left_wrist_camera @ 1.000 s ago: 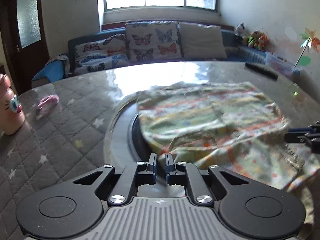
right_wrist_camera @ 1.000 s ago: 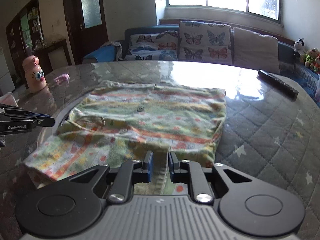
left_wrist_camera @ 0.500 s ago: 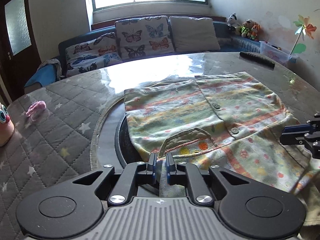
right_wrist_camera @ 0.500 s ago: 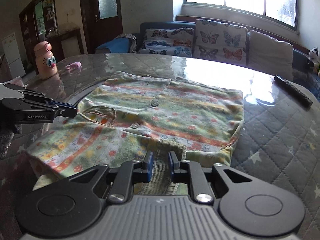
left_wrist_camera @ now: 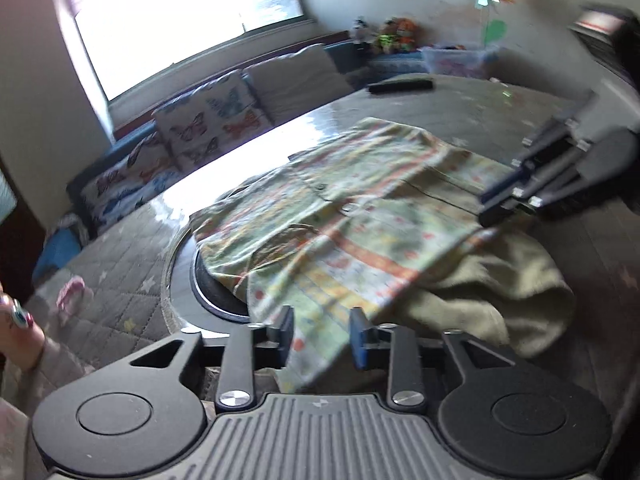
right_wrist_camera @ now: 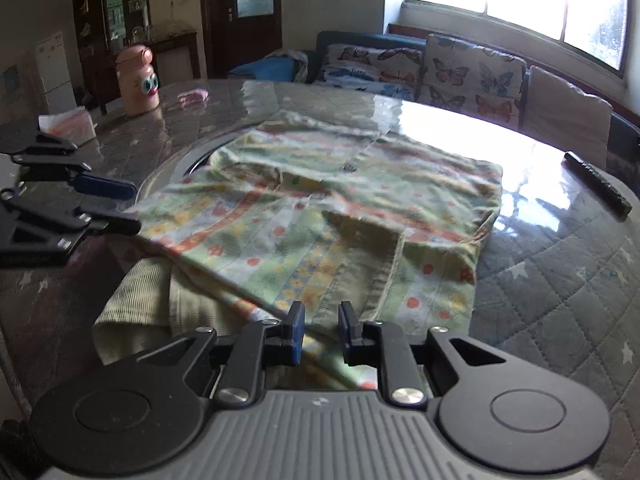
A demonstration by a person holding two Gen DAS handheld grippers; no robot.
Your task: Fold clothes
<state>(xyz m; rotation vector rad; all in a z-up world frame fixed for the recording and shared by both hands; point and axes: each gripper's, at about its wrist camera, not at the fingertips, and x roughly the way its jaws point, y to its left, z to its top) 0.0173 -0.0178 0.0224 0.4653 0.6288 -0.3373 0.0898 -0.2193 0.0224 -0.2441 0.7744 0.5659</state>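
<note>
My left gripper was opening around the shirt hem while my right gripper stood narrowly parted, cloth between its fingers, grip unclear.

Patterned garment: green fabric with orange stripes, dots and buttons, partly folded, lying flat across the counter. Near edge overlaps a plain ribbed olive cloth.

Garment — green, orange-striped, floral; cushions butterfly-printed; bottle pink.

Soft printed cotton garment with ribbed cuffs, glossy glass tabletop, quilted matt table cover
</note>
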